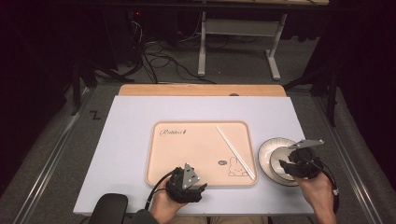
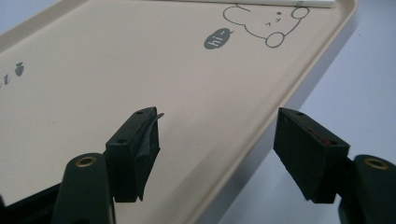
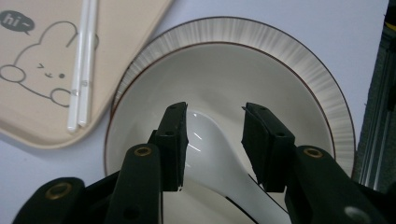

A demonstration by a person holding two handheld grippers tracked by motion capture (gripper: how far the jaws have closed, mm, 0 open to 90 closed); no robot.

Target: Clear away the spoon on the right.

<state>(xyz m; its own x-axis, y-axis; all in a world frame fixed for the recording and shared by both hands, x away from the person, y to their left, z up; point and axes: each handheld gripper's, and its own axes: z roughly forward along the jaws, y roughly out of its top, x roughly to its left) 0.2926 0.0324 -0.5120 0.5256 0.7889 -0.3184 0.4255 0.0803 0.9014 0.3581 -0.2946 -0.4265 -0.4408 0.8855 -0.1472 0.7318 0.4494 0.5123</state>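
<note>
Both tongs are released: the right tongs (image 3: 214,140) straddle a white spoon (image 3: 219,158) in the bowl (image 3: 261,79), the left tongs (image 2: 217,154) over the tray's (image 2: 140,70) near rim.

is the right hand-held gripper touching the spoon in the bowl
Apart. The right gripper view shows the right hand-held gripper open, with gaps between both pads and the white spoon in the bowl.

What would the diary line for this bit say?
right gripper: open, jaws either side of spoon in bowl | left gripper: open over tray edge | chopsticks: on tray
</note>
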